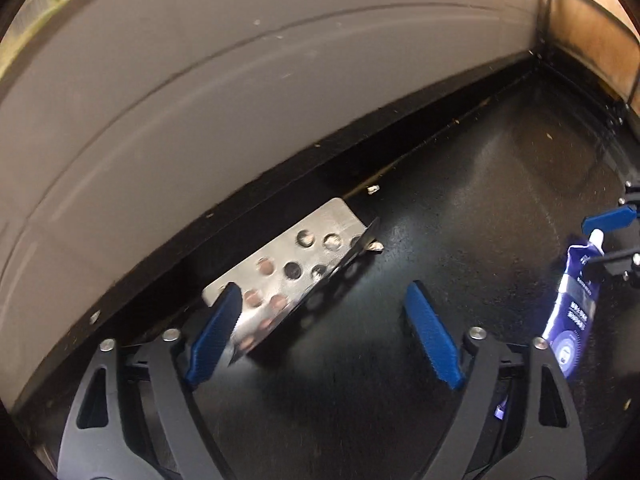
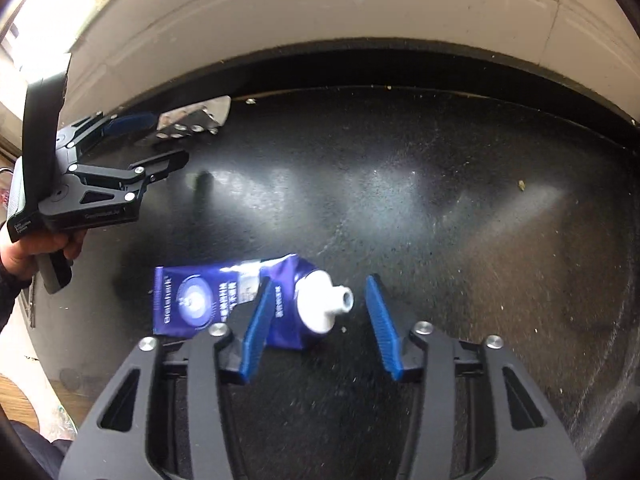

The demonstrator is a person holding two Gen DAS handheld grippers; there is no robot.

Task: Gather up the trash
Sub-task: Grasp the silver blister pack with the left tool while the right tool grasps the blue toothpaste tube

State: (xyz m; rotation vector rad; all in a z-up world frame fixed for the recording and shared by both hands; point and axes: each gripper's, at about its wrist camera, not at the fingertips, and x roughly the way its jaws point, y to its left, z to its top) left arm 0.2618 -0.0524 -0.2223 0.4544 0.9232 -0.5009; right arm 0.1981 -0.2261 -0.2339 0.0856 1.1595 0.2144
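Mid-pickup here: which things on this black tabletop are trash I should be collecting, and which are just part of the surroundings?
Trash to collect:
- silver foil blister pack, bent, between the left gripper jaws
- squeezed blue toothpaste tube, white capless nozzle between the right gripper jaws

Just there:
- white wall
- scattered small crumbs

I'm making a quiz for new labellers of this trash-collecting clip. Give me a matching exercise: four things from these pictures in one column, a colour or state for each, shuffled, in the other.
Things:
1. blister pack
2. toothpaste tube
3. tabletop
4. left tongs

Descriptions:
A. black and speckled
B. silver foil, pockets emptied
C. open, one finger over the foil
D. blue, white nozzle without a cap

Pairs: 1-B, 2-D, 3-A, 4-C
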